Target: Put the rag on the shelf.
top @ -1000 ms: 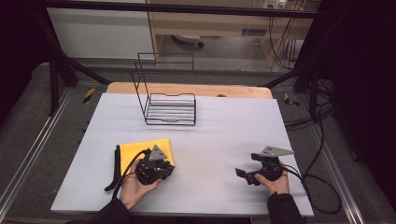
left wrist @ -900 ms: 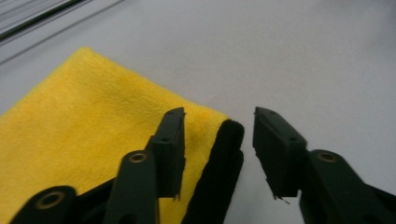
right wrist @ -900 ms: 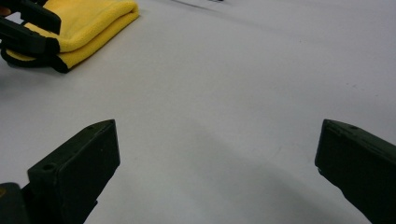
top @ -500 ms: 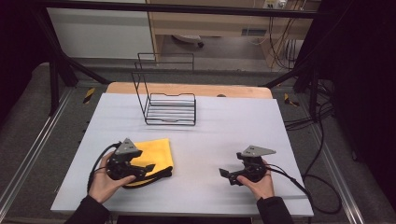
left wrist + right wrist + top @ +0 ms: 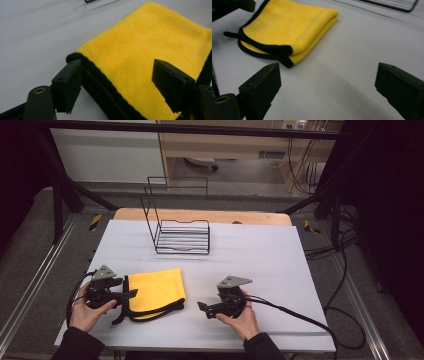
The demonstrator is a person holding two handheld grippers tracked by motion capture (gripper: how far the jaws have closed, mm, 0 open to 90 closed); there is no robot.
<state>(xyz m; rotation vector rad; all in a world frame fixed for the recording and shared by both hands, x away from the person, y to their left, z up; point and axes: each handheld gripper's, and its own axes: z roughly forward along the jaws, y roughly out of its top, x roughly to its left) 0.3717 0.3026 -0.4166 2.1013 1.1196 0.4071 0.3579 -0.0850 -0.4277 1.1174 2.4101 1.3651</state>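
A folded yellow cloth [image 5: 155, 287] with black edging lies flat on the white table [image 5: 260, 265], near its front left. My left gripper [image 5: 131, 293] is at the cloth's left edge and points right. In the left gripper view the cloth [image 5: 155, 37] has its black-trimmed corner between the pads of the left gripper [image 5: 117, 67]; the jaws have just been closing a little but stand apart, not pressing. My right gripper [image 5: 202, 307] lies right of the cloth and points left at it. In its view the right gripper [image 5: 328, 68] has just been closing slightly, with bare table between its jaws and the cloth [image 5: 287, 25] ahead.
A black wire rack [image 5: 182, 232] stands at the back middle of the table, beyond the cloth. A wooden board edge [image 5: 200, 215] runs along the far side. Cables [image 5: 300, 317] trail from the right gripper across the table's front right.
My left hand has moved left, off the top of the cloth to its left edge, uncovering it. My right hand has moved left toward the cloth.
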